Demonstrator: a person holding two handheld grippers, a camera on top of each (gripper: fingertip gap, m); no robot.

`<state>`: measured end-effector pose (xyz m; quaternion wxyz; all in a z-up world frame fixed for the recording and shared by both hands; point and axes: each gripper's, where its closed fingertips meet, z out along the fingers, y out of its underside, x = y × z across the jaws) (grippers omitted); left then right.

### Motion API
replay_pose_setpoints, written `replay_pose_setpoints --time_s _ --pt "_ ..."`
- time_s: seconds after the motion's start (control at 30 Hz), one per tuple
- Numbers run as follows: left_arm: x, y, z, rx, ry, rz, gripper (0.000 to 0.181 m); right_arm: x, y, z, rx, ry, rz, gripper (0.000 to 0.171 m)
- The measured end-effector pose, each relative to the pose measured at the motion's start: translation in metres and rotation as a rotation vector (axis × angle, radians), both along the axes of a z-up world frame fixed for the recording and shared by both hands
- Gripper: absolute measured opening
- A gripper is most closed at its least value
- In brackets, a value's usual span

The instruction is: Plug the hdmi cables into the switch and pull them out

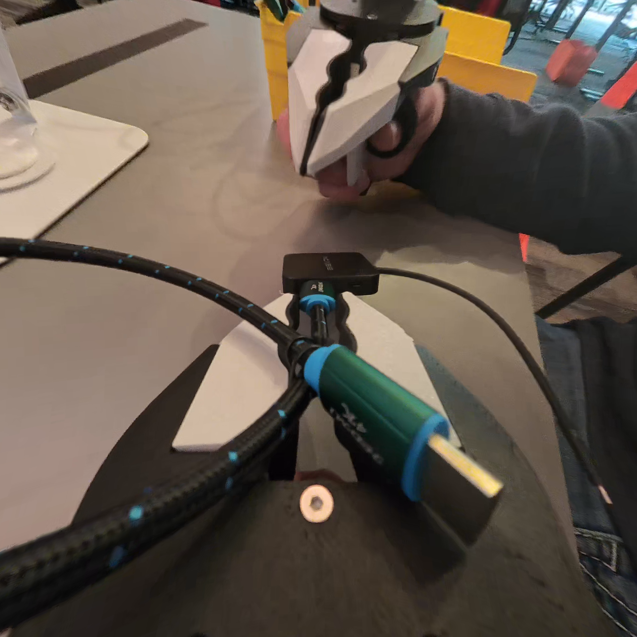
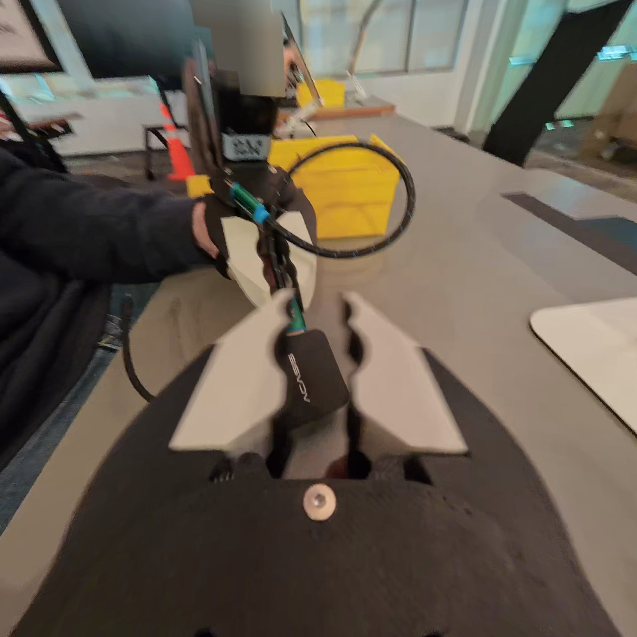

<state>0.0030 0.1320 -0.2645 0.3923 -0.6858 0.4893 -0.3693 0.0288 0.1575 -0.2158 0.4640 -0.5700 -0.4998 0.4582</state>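
Observation:
A small black switch [image 1: 331, 269] lies flat on the grey table [image 1: 172, 327]. A green HDMI plug with a blue collar [image 1: 315, 289] is seated in its near side. My left gripper [image 1: 317, 305] is shut on that plug at the collar. The same braided cable [image 1: 138, 269] loops round, and its free green plug [image 1: 379, 406] rests across my left fingers. My right gripper [image 2: 315, 300] is open and blurred. The switch [image 2: 313, 372] shows between its fingers, below them. In the left wrist view the right gripper [image 1: 305, 169] stands behind the switch, clear of it and holding nothing.
A thin black lead [image 1: 499, 320] runs from the switch over the table's right edge. A yellow bin [image 1: 482, 72] stands behind the right gripper. A white mat [image 1: 69, 162] with a clear glass [image 1: 13, 120] lies at the left. An orange cone [image 2: 177, 144] stands off the table. One gripper's finger ends stand about 6 cm off the other's.

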Motion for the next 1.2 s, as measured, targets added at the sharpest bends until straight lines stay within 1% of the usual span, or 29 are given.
replay_pose_setpoints --time_s 0.03,0.1,0.13,0.17,0.23,0.33,0.37,0.47,0.5,0.63,0.73,0.77,0.83,0.87,0.93,1.03,1.1,1.2 --pt "-0.002 0.002 0.001 0.019 0.009 0.01 0.019 0.0 0.004 -0.007 -0.005 -0.059 -0.031 0.05" --pt "-0.006 0.004 0.007 0.02 -0.012 0.009 0.019 0.0 0.008 -0.029 -0.019 -0.181 -0.05 0.074" --pt "-0.009 0.005 0.011 0.026 -0.022 0.016 0.019 0.0 0.005 -0.037 -0.014 -0.22 -0.038 0.079" --pt "-0.012 0.006 0.013 0.036 -0.016 0.017 0.019 0.0 -0.001 -0.042 0.0 -0.248 -0.008 0.079" --pt "-0.018 0.006 0.016 0.057 0.012 0.013 0.019 -0.001 -0.016 -0.052 0.041 -0.322 0.065 0.09" --pt "-0.021 0.001 0.025 0.083 0.035 -0.017 0.019 -0.005 -0.025 -0.055 0.06 -0.384 0.114 0.098" --pt "-0.021 -0.001 0.026 0.086 0.047 -0.033 0.019 -0.006 -0.026 -0.053 0.075 -0.387 0.129 0.099" --pt "-0.021 -0.004 0.029 0.094 0.053 -0.044 0.02 0.0 -0.017 -0.023 0.046 -0.254 0.103 0.089" --pt "-0.023 -0.003 0.032 0.096 0.045 -0.037 0.02 0.006 -0.01 -0.022 0.053 -0.262 0.072 0.087" --pt "-0.028 0.0 0.042 0.103 0.03 -0.024 0.02 0.02 -0.007 -0.056 0.13 -0.515 0.047 0.088" --pt "-0.022 -0.005 0.043 0.103 0.033 -0.047 0.02 0.003 -0.019 -0.067 0.178 -0.57 0.102 0.096" --pt "-0.018 -0.007 0.041 0.103 0.043 -0.062 0.02 -0.006 -0.023 -0.07 0.198 -0.575 0.119 0.096" --pt "-0.01 -0.012 0.036 0.107 0.058 -0.085 0.02 -0.022 -0.032 -0.077 0.212 -0.567 0.165 0.09" --pt "-0.008 -0.013 0.036 0.11 0.055 -0.087 0.021 -0.024 -0.036 -0.083 0.219 -0.584 0.193 0.079" --pt "-0.006 -0.014 0.035 0.105 0.043 -0.096 0.021 -0.028 -0.043 -0.087 0.185 -0.567 0.232 0.078" --pt "-0.009 -0.014 0.032 0.102 0.048 -0.101 0.019 -0.026 -0.045 -0.08 0.157 -0.502 0.236 0.078" --pt "-0.01 -0.013 0.033 0.103 0.037 -0.095 0.02 -0.024 -0.043 -0.076 0.17 -0.504 0.227 0.077" --pt "-0.01 -0.013 0.027 0.11 0.063 -0.095 0.02 -0.023 -0.042 -0.08 0.176 -0.529 0.224 0.077"
